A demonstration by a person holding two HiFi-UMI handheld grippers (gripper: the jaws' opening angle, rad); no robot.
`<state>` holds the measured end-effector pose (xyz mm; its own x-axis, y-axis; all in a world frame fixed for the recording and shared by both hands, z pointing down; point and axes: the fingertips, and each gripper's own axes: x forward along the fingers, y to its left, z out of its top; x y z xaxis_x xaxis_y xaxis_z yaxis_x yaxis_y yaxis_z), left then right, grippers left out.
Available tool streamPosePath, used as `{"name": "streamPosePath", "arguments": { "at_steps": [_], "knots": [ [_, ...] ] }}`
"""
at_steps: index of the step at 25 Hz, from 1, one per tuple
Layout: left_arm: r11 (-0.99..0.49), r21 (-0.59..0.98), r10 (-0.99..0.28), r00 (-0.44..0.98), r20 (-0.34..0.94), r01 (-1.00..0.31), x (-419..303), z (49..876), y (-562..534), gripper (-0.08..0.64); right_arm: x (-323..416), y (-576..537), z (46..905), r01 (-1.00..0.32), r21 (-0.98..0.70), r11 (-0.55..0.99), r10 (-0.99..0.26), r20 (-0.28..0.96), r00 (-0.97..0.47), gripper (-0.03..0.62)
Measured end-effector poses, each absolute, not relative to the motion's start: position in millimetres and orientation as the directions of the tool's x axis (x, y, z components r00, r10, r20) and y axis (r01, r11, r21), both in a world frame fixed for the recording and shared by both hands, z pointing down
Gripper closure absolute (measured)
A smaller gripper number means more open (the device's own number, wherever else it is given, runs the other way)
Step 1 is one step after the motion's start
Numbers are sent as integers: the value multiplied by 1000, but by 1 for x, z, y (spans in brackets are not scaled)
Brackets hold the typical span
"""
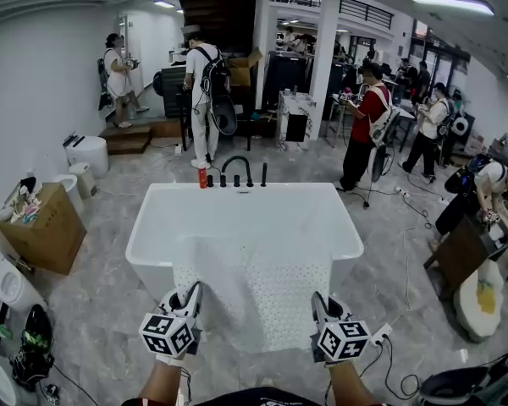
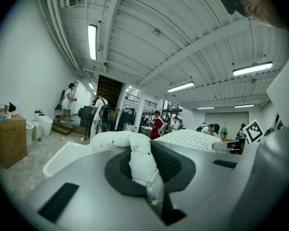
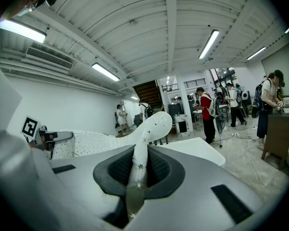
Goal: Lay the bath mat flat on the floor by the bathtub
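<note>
1. The left gripper point(image 2: 145, 170) is closed on a bunched fold of the bath mat point(image 1: 254, 282); white fabric is seen squeezed between its jaws.
2. The right gripper point(image 3: 136, 174) is likewise clamped on the same mat, on a thinner pinch of its edge.
3. Between and ahead of the two grippers the mat is held up off the floor point(image 1: 93, 303), and its far part is draped over the near rim of the bathtub point(image 1: 237, 214).
4. The laying is judged not yet done: the mat has to be drawn clear of the tub and lowered.
5. If the mat is dragged against the rim, the thin pinch at the right gripper could be pulled out, and that corner would drop and fold under.
6. A white socket strip point(image 1: 378, 335) with cables is seen on the floor just right of the right gripper; a mat laid over it would not lie flat.
7. Creases are likely if the grippers are lowered unevenly.
</note>
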<state>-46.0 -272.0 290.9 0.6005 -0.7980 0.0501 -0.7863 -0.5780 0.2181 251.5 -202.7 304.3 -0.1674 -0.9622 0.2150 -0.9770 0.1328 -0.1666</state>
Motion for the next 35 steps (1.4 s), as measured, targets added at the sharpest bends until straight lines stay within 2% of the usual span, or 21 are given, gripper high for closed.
{"name": "streamPosePath", "arguments": {
  "at_steps": [14,35],
  "knots": [
    [-546,192,-819,568,85,-815,4,303,-289,528,299,-233,327,-966,-203,162,-952,224,-207,548],
    [-485,205,-836,519,177,-850,6,343,-300,527,301,-273,368,-950,-226,216,-913,297,-279,548]
  ]
}}
